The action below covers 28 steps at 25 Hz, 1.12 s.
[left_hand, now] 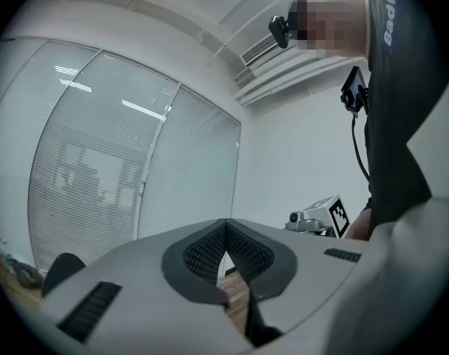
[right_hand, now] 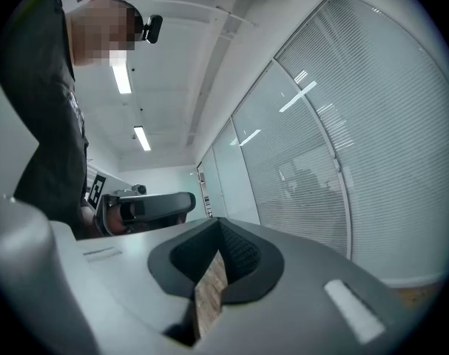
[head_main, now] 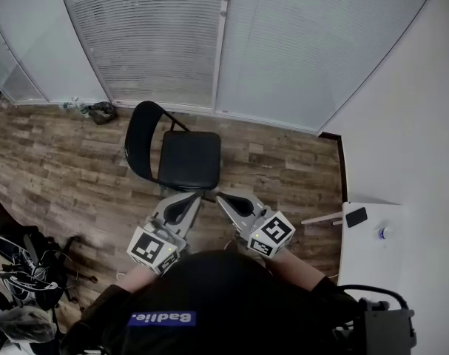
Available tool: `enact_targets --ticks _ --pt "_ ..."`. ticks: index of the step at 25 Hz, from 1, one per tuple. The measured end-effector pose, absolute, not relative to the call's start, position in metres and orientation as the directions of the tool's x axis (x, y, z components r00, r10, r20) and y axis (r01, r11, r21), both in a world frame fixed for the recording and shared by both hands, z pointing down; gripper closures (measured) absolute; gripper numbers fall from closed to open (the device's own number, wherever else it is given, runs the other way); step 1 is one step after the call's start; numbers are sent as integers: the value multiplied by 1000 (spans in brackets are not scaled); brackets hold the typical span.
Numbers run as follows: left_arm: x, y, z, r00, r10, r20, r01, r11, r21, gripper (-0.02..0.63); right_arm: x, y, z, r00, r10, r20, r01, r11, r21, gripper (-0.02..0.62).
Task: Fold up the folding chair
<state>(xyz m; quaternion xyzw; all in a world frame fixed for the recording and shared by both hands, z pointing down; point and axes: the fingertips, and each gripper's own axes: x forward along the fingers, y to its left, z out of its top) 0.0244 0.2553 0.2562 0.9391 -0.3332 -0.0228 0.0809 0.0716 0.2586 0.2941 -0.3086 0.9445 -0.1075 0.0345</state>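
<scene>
A black folding chair (head_main: 188,157) stands unfolded on the brown wood-plank floor (head_main: 283,161), close in front of the ribbed white blinds (head_main: 157,35). It has a padded, roughly square seat, a rounded oval backrest and thin tubular metal legs. In the head view the backrest rises at the seat's left side, so the chair's back-to-front axis runs left to right. Just short of the seat's near edge are the smooth grey plastic left gripper (head_main: 195,198) and right gripper (head_main: 223,198). They sit side by side, each with its ridged black pads pressed together on nothing.
</scene>
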Motion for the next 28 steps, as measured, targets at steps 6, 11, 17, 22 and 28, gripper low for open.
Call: enact_targets --ticks 6,11,17,22,28 --pt "26 255 259 762 -647 31 -642 -748 168 601 76 258 299 -810 -587 8 -572 787 -232 594" --pt "35 253 259 752 -658 30 -654 -740 158 601 85 255 298 -820 -573 12 -559 795 -238 594" --pt "52 251 258 728 -685 25 -681 -719 136 601 102 252 301 -843 -537 14 -524 817 -239 594" --pt "63 247 261 691 -722 36 -720 -682 130 601 118 249 306 -865 -501 17 -490 837 -246 594" --pt "67 237 268 649 -760 38 -758 -641 124 601 124 241 320 -890 -455 43 -450 857 -249 594"
